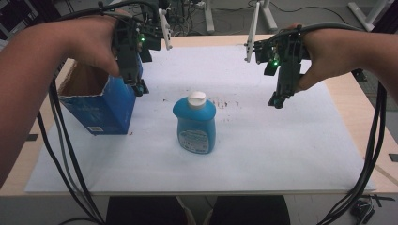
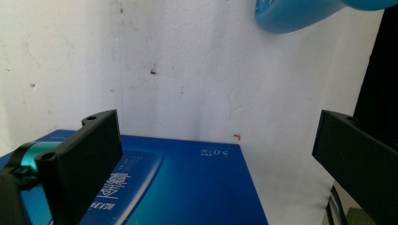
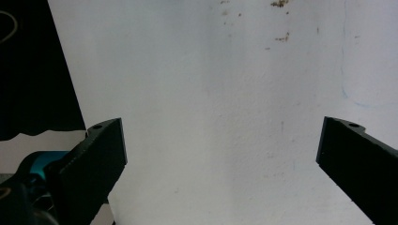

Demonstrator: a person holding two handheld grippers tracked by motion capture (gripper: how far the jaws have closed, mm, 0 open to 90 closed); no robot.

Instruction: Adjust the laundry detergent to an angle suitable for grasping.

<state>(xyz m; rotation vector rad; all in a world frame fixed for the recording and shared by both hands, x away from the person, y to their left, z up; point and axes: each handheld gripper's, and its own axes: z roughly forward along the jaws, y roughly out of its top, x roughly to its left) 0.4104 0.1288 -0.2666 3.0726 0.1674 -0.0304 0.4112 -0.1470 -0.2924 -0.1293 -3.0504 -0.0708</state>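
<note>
A blue bottle (image 1: 196,124) with a white cap stands upright at the middle of the white sheet (image 1: 263,150). At the left stands an open blue carton (image 1: 101,105) with a brown inside. My left gripper (image 1: 138,84) hovers over the carton's right edge, jaws open and empty; the left gripper view looks down on the carton's blue side (image 2: 187,187) and a bit of the bottle (image 2: 291,14). My right gripper (image 1: 278,99) hangs open above the bare sheet (image 3: 211,93) to the right of the bottle, with nothing between its jaws.
The white sheet covers most of a pale wooden table (image 1: 356,108). Small brown specks (image 1: 225,103) mark the sheet behind the bottle. Black cables (image 1: 61,140) trail off both sides of the table. Table legs and clutter stand beyond the far edge.
</note>
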